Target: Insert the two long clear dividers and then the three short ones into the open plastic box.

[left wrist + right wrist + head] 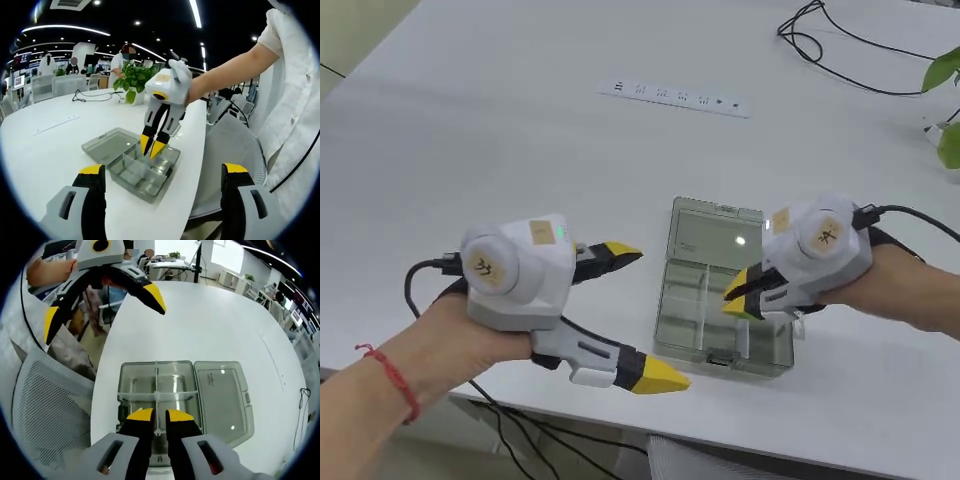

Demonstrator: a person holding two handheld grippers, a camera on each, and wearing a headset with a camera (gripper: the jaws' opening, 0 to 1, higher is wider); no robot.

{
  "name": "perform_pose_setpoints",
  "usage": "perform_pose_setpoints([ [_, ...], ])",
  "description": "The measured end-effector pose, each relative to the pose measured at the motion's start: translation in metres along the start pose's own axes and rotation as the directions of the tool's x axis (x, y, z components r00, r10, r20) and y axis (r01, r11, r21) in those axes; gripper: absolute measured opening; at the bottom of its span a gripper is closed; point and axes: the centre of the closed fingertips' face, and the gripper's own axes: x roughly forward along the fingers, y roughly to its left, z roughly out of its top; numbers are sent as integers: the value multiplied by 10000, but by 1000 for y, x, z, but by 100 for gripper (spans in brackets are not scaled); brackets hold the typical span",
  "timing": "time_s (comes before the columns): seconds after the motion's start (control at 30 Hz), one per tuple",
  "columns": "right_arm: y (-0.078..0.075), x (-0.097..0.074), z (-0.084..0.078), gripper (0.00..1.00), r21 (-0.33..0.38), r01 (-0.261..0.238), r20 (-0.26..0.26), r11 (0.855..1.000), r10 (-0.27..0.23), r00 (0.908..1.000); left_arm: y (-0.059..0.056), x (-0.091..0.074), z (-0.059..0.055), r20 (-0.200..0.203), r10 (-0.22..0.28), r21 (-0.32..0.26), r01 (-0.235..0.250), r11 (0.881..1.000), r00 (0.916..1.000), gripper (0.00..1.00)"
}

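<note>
The right gripper's jaws stand nearly together with only a thin slit between them, straddling an upright clear divider that runs down the middle of the box; whether they actually pinch it cannot be told. The left gripper's jaws are spread wide around nothing, hanging over the near edge of the table, just left of the box and apart from it. The box sits close to the near edge, right of the middle, with its lid swung back flat on the side toward the far edge. Inside, a second clear divider crosses the first, splitting the tray into compartments; what else lies in them is too faint to make out. The table left of the box and beyond it is bare and wide. A power strip lies well off toward the far edge, with a black cable and plant leaves at the far right corner.
</note>
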Motion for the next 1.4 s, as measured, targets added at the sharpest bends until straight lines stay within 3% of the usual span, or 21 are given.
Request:
perform_pose_setpoints([
  [0.4, -4, -34, 3, 22, 970, 458, 999, 9942, -555, 9934, -3, -2, 3, 17, 48, 39, -48, 10000, 10000, 99],
  [0.77, -7, -66, -14, 32, 1615, 886, 1429, 9829, -1122, 9834, -6, -5, 3, -62, 112, 1, -112, 9999, 9999, 100],
  [1.13, 2, -88, -45, 43, 1860, 1132, 1082, 9760, -1349, 9849, -7, -4, 2, -112, 89, 2, -89, 10000, 9999, 100],
  [1.4, 10, -96, -83, 46, 1971, 1178, 313, 9733, -1263, 9915, -6, -5, 2, -143, 116, -34, -116, 9999, 9998, 100],
])
